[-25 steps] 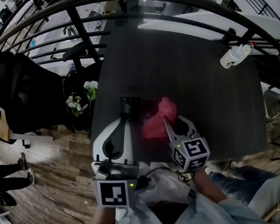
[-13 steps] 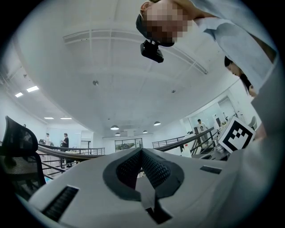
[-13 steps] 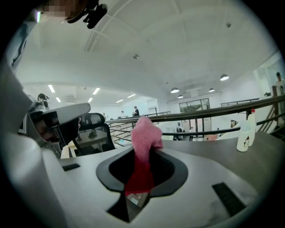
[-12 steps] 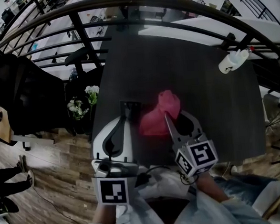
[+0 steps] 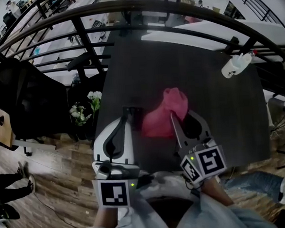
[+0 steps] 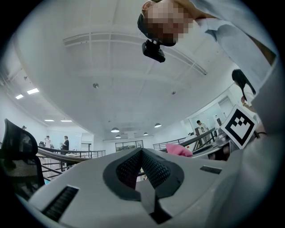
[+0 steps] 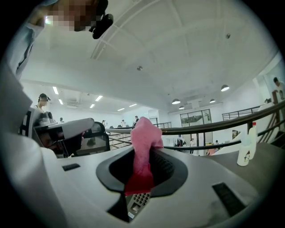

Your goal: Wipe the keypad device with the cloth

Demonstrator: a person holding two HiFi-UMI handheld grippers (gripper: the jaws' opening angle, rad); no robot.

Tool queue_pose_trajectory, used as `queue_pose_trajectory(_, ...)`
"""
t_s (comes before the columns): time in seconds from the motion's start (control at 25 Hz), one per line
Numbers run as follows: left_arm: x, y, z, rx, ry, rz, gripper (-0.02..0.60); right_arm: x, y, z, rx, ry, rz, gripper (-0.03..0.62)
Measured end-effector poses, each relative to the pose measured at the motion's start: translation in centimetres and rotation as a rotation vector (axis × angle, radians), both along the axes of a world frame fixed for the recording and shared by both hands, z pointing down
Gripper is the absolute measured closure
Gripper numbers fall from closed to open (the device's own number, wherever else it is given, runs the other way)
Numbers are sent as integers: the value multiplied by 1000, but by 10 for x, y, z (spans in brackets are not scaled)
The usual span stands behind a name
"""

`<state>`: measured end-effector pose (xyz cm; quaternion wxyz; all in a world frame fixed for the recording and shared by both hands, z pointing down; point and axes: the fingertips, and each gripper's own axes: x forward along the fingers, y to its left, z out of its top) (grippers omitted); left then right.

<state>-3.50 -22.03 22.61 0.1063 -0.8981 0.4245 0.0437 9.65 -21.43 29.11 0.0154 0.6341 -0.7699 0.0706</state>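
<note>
- Since a second ago, the right gripper [image 5: 171,115] has pushed the pink cloth [image 5: 162,117] a little farther up the table, away from the person; the left gripper [image 5: 127,114] has stayed where it was.
- Dark table [image 5: 221,120]: it fills the middle of the head view, with a black railing [image 5: 86,37] curving round its far side.
- Black chair [image 5: 24,100]: it stands on the wood floor, off the table's left edge.
- Left gripper: its jaws are drawn together to a point with nothing visible between the pads, and the tips rest at the keypad device [image 5: 132,110].
- Right gripper: its jaws are clamped on the cloth, which sticks up above them in the right gripper view, with a few keypad buttons showing below it.
- Cloth: bunched on the table, just right of the device.
- White bottle [image 5: 236,64]: it is at the far right corner, well apart from the cloth.
- Keypad device: small and dark, near the table's left edge.
- White flowers [image 5: 84,109]: between chair and table.
</note>
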Motion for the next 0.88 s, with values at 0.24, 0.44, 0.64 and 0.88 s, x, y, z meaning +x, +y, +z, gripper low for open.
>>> queue_pose_trajectory(0.24, 2, -3, -2, 7, 3, -3, 578, 6, -2, -12, 34, 8, 8, 507)
queue_pose_trajectory(0.44, 3, -5, -4, 10, 12, -12, 578, 11, -4, -17, 45, 11, 12, 508)
queue_pose_trajectory(0.64, 4, -6, -6, 8, 13, -20, 578, 14, -6, -19, 45, 13, 13, 510)
queue_pose_trajectory(0.88, 3, -7, -4, 8, 13, -25, 578, 14, -8, -16, 40, 13, 12, 511)
